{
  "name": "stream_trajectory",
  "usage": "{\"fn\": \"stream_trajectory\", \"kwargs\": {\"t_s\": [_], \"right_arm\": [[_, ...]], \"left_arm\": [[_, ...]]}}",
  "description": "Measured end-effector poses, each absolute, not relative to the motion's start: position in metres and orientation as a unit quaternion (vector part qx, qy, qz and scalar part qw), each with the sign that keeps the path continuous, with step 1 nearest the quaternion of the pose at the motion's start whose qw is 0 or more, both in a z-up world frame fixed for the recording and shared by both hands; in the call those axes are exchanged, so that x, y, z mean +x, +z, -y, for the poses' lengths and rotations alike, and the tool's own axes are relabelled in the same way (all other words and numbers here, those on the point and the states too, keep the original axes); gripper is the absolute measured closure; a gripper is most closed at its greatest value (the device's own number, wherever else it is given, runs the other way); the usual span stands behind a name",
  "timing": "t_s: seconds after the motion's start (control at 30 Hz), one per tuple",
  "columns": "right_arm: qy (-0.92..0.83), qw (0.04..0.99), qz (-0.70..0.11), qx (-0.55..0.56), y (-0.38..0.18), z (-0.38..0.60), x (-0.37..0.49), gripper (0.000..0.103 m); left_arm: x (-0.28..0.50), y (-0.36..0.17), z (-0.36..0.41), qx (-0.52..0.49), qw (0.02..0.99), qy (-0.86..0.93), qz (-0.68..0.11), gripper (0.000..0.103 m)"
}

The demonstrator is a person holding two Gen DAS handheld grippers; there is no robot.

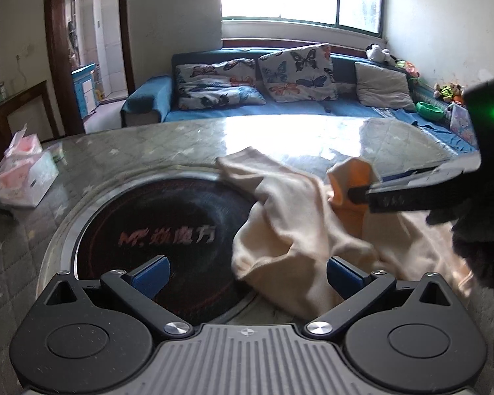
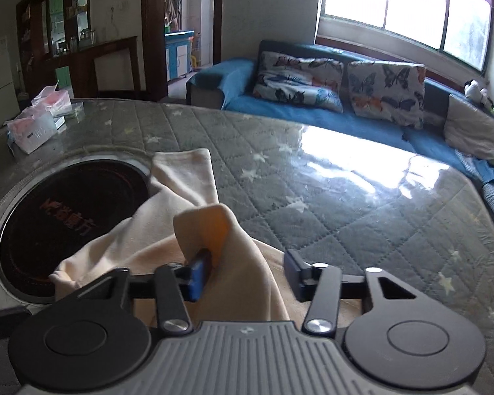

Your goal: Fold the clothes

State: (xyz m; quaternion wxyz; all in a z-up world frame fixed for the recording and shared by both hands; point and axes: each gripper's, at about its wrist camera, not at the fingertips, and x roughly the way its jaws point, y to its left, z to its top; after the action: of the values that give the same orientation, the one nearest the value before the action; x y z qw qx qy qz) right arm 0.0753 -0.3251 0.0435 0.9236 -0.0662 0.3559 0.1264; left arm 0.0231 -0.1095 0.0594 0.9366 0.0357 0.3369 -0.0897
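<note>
A cream garment (image 1: 293,227) lies crumpled on the table, partly over the black round hob (image 1: 168,230). It also shows in the right wrist view (image 2: 181,230), with one raised fold showing an orange inside. My left gripper (image 1: 247,273) is open, its blue pads either side of the cloth's near edge, gripping nothing. My right gripper (image 2: 247,276) is open, with the raised fold standing between its pads and touching the left one. In the left wrist view the right gripper (image 1: 355,194) reaches in from the right at that orange fold (image 1: 349,184).
The table carries a grey quilted star-print cover (image 2: 313,197) under glossy plastic. A tissue box (image 1: 26,177) sits at the far left. A blue sofa (image 1: 247,108) with butterfly cushions stands beyond the table's far edge, below a bright window.
</note>
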Motion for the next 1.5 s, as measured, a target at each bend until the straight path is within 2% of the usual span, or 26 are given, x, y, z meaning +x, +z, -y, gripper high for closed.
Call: {"fn": "stream_trajectory", "kwargs": {"t_s": [0.03, 0.1, 0.17, 0.33, 0.43, 0.63, 0.7, 0.73, 0.8, 0.9, 1.17, 1.5], "right_arm": [[0.13, 0.922, -0.358, -0.063, 0.042, 0.327, 0.077, 0.069], [0.132, 0.922, -0.361, -0.054, 0.041, 0.333, 0.077, 0.085], [0.128, 0.923, -0.359, -0.043, 0.042, 0.34, 0.075, 0.09], [0.114, 0.929, -0.351, -0.023, 0.048, 0.361, 0.065, 0.094], [0.103, 0.932, -0.347, -0.009, 0.053, 0.374, 0.058, 0.094], [0.087, 0.933, -0.348, 0.027, 0.063, 0.403, 0.049, 0.094], [0.082, 0.933, -0.348, 0.042, 0.065, 0.413, 0.045, 0.095], [0.076, 0.934, -0.346, 0.039, 0.066, 0.417, 0.042, 0.095], [0.069, 0.935, -0.344, 0.039, 0.068, 0.422, 0.038, 0.095], [0.054, 0.939, -0.338, 0.039, 0.072, 0.432, 0.027, 0.095], [0.016, 0.948, -0.314, 0.047, 0.085, 0.459, -0.007, 0.095], [-0.001, 0.948, -0.316, 0.045, 0.089, 0.471, -0.04, 0.094]], "left_arm": [[0.026, 0.062, 0.112, 0.038, 0.938, -0.094, -0.332, 0.0], [0.031, 0.066, 0.119, 0.042, 0.941, -0.103, -0.319, 0.0], [0.04, 0.069, 0.128, 0.047, 0.943, -0.118, -0.307, 0.0], [0.063, 0.064, 0.154, 0.081, 0.936, -0.152, -0.305, 0.001], [0.077, 0.056, 0.165, 0.101, 0.929, -0.163, -0.318, 0.009], [0.093, 0.045, 0.171, 0.102, 0.912, -0.182, -0.354, 0.038], [0.094, 0.042, 0.171, 0.102, 0.908, -0.187, -0.361, 0.061], [0.095, 0.041, 0.17, 0.101, 0.906, -0.189, -0.366, 0.066], [0.097, 0.039, 0.166, 0.088, 0.901, -0.199, -0.376, 0.085], [0.094, 0.041, 0.158, 0.069, 0.9, -0.207, -0.378, 0.094], [0.083, 0.059, 0.129, 0.011, 0.903, -0.214, -0.371, 0.1], [0.074, 0.071, 0.108, -0.035, 0.901, -0.21, -0.379, 0.1]]}}
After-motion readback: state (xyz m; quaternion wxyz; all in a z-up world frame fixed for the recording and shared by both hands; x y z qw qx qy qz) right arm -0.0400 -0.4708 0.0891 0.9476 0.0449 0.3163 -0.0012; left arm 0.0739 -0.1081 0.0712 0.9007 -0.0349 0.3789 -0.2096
